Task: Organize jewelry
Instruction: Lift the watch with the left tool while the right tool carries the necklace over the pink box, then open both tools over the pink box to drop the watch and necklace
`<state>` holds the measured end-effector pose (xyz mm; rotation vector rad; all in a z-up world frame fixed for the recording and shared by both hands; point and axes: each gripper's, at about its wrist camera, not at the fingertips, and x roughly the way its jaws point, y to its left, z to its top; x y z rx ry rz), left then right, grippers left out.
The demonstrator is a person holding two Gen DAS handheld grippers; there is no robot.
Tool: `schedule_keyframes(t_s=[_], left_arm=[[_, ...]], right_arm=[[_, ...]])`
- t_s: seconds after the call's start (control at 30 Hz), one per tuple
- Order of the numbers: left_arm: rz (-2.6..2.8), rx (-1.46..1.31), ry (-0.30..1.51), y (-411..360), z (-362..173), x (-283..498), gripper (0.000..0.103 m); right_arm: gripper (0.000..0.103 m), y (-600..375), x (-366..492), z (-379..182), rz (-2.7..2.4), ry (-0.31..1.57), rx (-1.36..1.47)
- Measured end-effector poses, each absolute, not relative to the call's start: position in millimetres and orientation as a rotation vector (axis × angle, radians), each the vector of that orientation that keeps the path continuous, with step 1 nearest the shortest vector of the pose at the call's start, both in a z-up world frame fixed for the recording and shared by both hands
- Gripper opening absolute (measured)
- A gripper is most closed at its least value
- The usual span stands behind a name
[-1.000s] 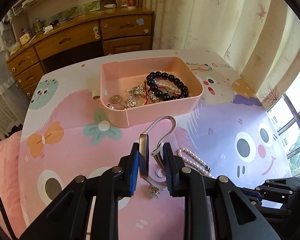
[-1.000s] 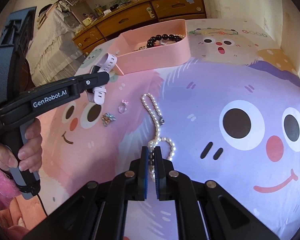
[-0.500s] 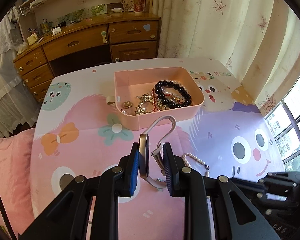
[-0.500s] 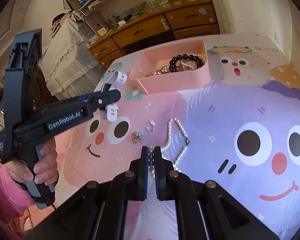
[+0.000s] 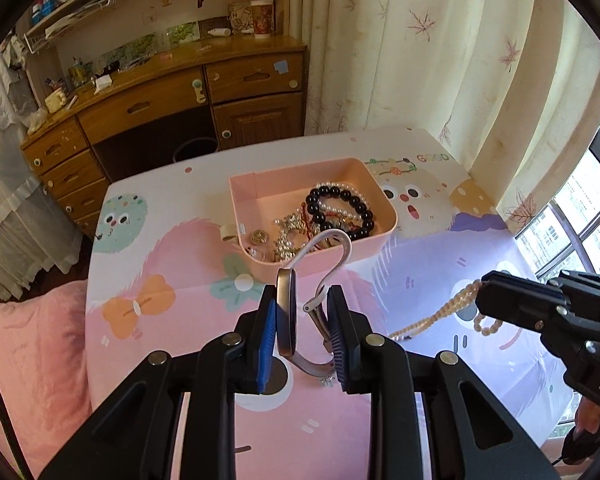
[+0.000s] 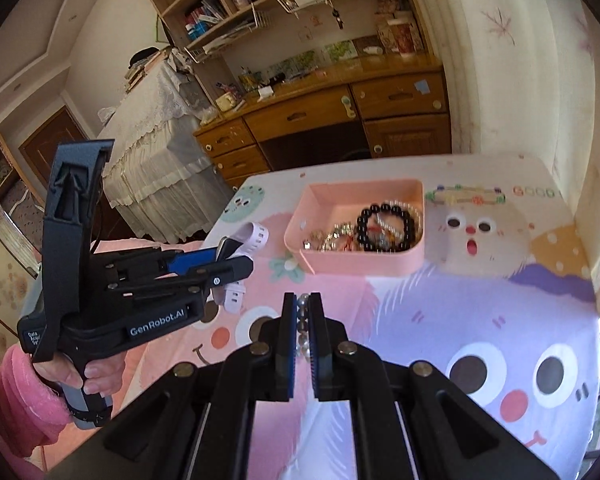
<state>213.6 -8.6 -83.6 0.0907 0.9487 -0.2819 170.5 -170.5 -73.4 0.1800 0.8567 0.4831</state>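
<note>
My left gripper [image 5: 302, 320] is shut on a white-strapped watch [image 5: 287, 312], held in the air above the table; it also shows in the right wrist view [image 6: 236, 264]. My right gripper [image 6: 302, 316] is shut on a pearl necklace [image 6: 303, 328], lifted off the table; the strand [image 5: 440, 316] hangs from it in the left wrist view. A pink tray [image 5: 260, 192] holds a black bead bracelet [image 5: 340, 210] and several gold pieces ahead of both grippers; the tray also shows in the right wrist view [image 6: 380, 262].
The table wears a cartoon-print cloth [image 5: 160, 248]. A small charm [image 5: 327, 380] lies on it under the left gripper. A wooden desk [image 5: 180, 96] stands behind, curtains [image 5: 440, 60] on the right, a window [image 5: 588, 208] at far right.
Both grippers have risen well above the table. The pearl necklace has come up off the cloth and now hangs from the right gripper. The watch stays clamped in the left.
</note>
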Motion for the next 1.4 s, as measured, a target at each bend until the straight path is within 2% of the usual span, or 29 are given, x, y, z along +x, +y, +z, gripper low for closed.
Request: schedule_keyframes(t_s=[0.8, 1.4], left_arm=[[-0.247, 0.017, 0.810, 0.2, -33.1, 249.6, 0.024], [-0.241, -0.062, 0.842, -5.4, -63.8, 303.5, 0.026]], right_arm=[[0.005, -168.8, 221.2, -2.1, 0.449, 0.633, 0.130], [0.005, -174.8, 273.9, -6.3, 0.424, 0.636, 0.111]])
